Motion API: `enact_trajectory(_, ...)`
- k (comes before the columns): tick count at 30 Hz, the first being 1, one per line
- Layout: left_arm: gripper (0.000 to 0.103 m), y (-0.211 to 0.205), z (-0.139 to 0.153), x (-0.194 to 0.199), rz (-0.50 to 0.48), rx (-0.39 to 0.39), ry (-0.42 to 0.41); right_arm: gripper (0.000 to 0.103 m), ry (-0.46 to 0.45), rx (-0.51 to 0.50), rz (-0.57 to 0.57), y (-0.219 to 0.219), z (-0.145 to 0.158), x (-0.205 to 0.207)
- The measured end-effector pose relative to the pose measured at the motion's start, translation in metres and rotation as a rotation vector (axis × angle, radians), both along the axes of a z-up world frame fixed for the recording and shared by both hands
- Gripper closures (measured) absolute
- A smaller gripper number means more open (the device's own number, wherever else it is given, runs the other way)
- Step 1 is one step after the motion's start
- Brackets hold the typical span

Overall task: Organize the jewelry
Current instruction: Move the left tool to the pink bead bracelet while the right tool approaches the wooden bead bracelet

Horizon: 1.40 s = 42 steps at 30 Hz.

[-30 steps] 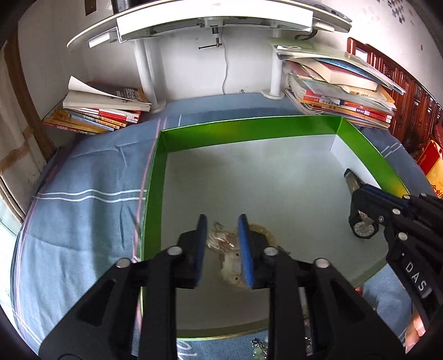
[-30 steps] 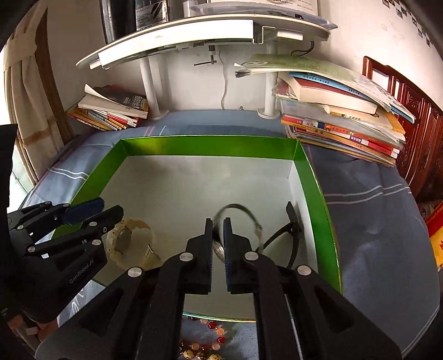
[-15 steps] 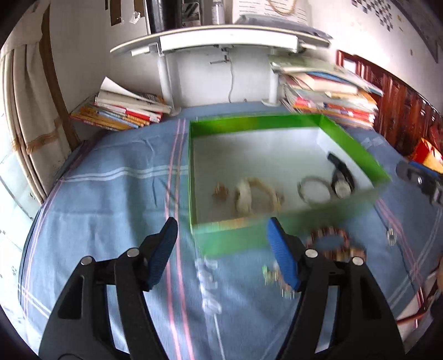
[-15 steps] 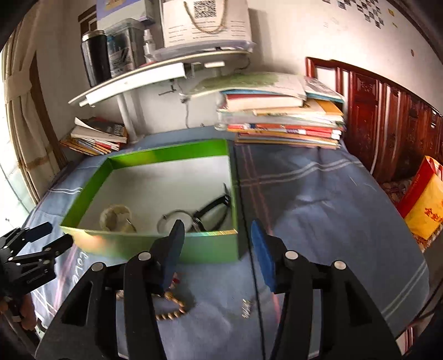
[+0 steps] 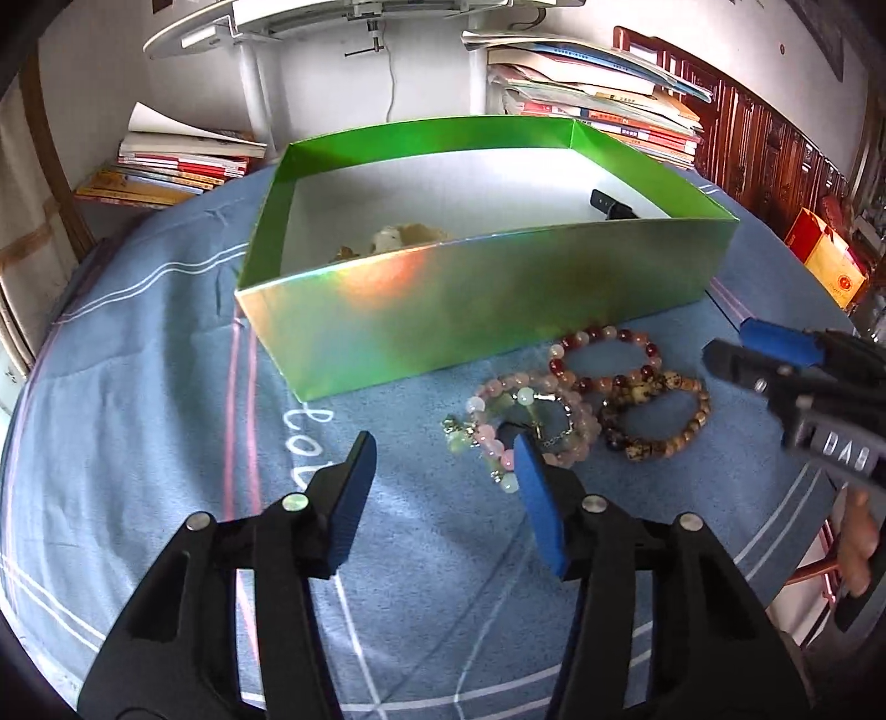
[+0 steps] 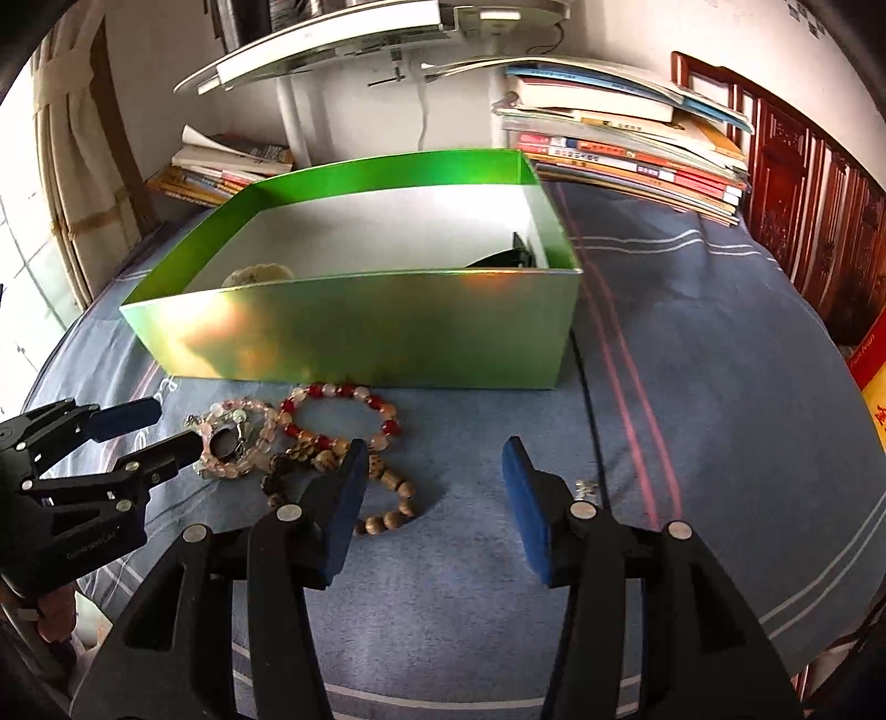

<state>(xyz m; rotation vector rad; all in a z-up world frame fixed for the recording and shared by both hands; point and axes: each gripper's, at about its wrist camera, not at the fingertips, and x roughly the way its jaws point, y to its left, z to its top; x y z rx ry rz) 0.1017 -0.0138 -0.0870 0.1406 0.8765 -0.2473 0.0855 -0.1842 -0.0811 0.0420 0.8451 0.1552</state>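
Note:
A green box [image 5: 498, 310] [image 6: 387, 332] stands on the blue cloth and holds a pale bracelet [image 5: 398, 239] and a black watch [image 5: 609, 206]. In front of it lie a red-and-white bead bracelet [image 5: 606, 354] [image 6: 340, 415], a pink bead bracelet [image 5: 526, 415] [image 6: 238, 443] and a brown wooden bead bracelet [image 5: 659, 421] [image 6: 387, 498]. My left gripper [image 5: 443, 498] is open and empty, low over the cloth just left of the pink bracelet. My right gripper [image 6: 434, 509] is open and empty, its left finger over the brown bracelet. A small metal piece [image 6: 584, 487] lies by the right finger.
Book stacks [image 5: 183, 160] [image 6: 626, 144] sit behind the box at left and right, under a white shelf [image 6: 360, 27]. A carved wooden bed frame [image 6: 819, 210] and a red bag [image 5: 828, 260] stand at the right.
Both grippers have left the box, opened wide and dropped low in front of it, toward the bracelets on the cloth. The watch and pale bracelet stay inside the box.

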Motion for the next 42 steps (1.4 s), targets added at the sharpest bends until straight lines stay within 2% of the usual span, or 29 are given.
enact_trajectory(1,0.060,-0.001,-0.001,0.001,-0.003,-0.009,0.008,0.053,0.007,-0.008,0.010,0.004,-0.001,0.000)
enact_trajectory(3,0.062,-0.003,-0.004,0.003,0.000,-0.008,0.019,0.053,0.016,-0.023,0.023,0.011,-0.004,0.001)
enact_trajectory(7,0.063,-0.008,-0.005,-0.003,0.014,0.026,0.024,0.053,0.034,-0.036,0.043,0.018,-0.010,0.000)
enact_trajectory(10,0.058,-0.011,-0.007,-0.010,0.009,0.046,0.022,0.055,0.047,-0.047,0.051,0.021,-0.016,0.001)
enact_trajectory(11,0.058,-0.011,-0.008,-0.012,0.010,0.052,0.016,0.058,0.038,-0.067,0.046,0.023,-0.016,0.001)
enact_trajectory(12,0.058,-0.012,-0.009,-0.012,0.011,0.057,0.012,0.068,0.033,-0.082,0.042,0.024,-0.016,0.001)
enact_trajectory(13,0.058,-0.011,-0.009,-0.013,0.011,0.057,0.011,0.082,0.035,-0.073,0.049,0.025,-0.016,0.001)
enact_trajectory(15,0.067,-0.009,-0.009,-0.014,0.016,0.055,0.016,0.094,0.040,-0.071,0.049,0.025,-0.016,0.001)
enact_trajectory(17,0.089,-0.006,-0.010,-0.016,0.020,0.046,0.022,0.095,0.039,-0.068,0.046,0.025,-0.016,0.000)
enact_trajectory(20,0.098,-0.001,-0.008,-0.020,0.036,0.040,0.015,0.095,0.035,-0.062,0.041,0.025,-0.015,-0.002)
enact_trajectory(23,0.102,0.006,0.001,-0.023,0.053,0.019,-0.008,0.095,0.033,-0.060,0.034,0.023,-0.015,-0.002)
enact_trajectory(30,0.102,0.033,0.031,-0.026,0.115,-0.014,-0.086,0.095,0.041,-0.053,0.028,0.020,-0.017,-0.002)
enact_trajectory(33,0.102,0.044,0.032,-0.021,0.143,-0.011,-0.079,0.095,0.036,-0.054,0.018,0.018,-0.016,-0.003)
enact_trajectory(37,0.101,0.041,0.026,-0.019,0.129,0.000,-0.058,0.095,0.027,-0.062,-0.011,0.011,-0.014,-0.004)
enact_trajectory(42,0.085,0.019,0.020,-0.025,0.032,-0.002,-0.048,0.095,0.030,-0.056,-0.046,-0.001,-0.014,-0.003)
